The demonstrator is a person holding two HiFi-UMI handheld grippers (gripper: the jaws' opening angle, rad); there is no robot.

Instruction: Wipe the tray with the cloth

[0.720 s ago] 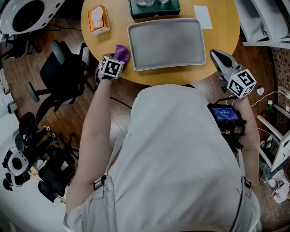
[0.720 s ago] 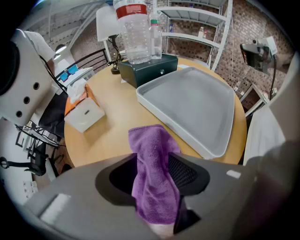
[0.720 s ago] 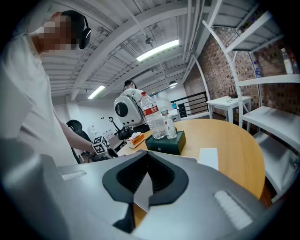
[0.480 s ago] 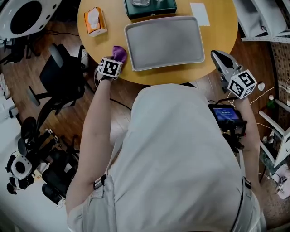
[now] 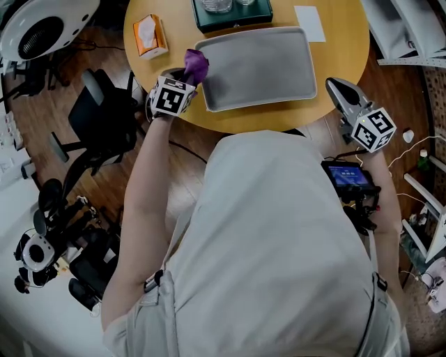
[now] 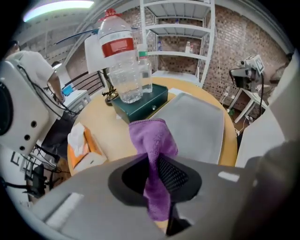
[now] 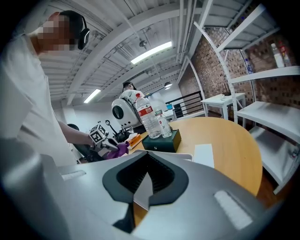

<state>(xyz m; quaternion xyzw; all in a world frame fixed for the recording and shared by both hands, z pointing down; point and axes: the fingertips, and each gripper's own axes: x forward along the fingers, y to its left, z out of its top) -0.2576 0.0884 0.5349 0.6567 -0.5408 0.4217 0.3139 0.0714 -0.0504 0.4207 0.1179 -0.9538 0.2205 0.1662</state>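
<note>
The grey tray [image 5: 258, 63] lies in the middle of the round wooden table [image 5: 341, 49]. My left gripper [image 5: 187, 73] is shut on the purple cloth [image 5: 196, 66], which hangs at the tray's left edge. In the left gripper view the cloth [image 6: 152, 140] is pinched between the jaws of that gripper [image 6: 157, 173] and bunches up beyond them, with the tray [image 6: 197, 126] ahead to the right. My right gripper [image 5: 336, 87] hovers off the table's near right edge, apart from the tray. In its own view the right gripper [image 7: 144, 185] is shut, and I see nothing held in it.
An orange tissue box [image 5: 148, 35] sits left of the tray. Behind the tray stands a dark green box [image 5: 230, 12] carrying water bottles [image 6: 123, 61]. A white sheet of paper [image 5: 310, 23] lies at the back right. An office chair [image 5: 97, 111] stands left of the table.
My left gripper has carried the cloth from the table beside the tray's near left corner farther away, up to the tray's left edge. The right gripper has stayed put.
</note>
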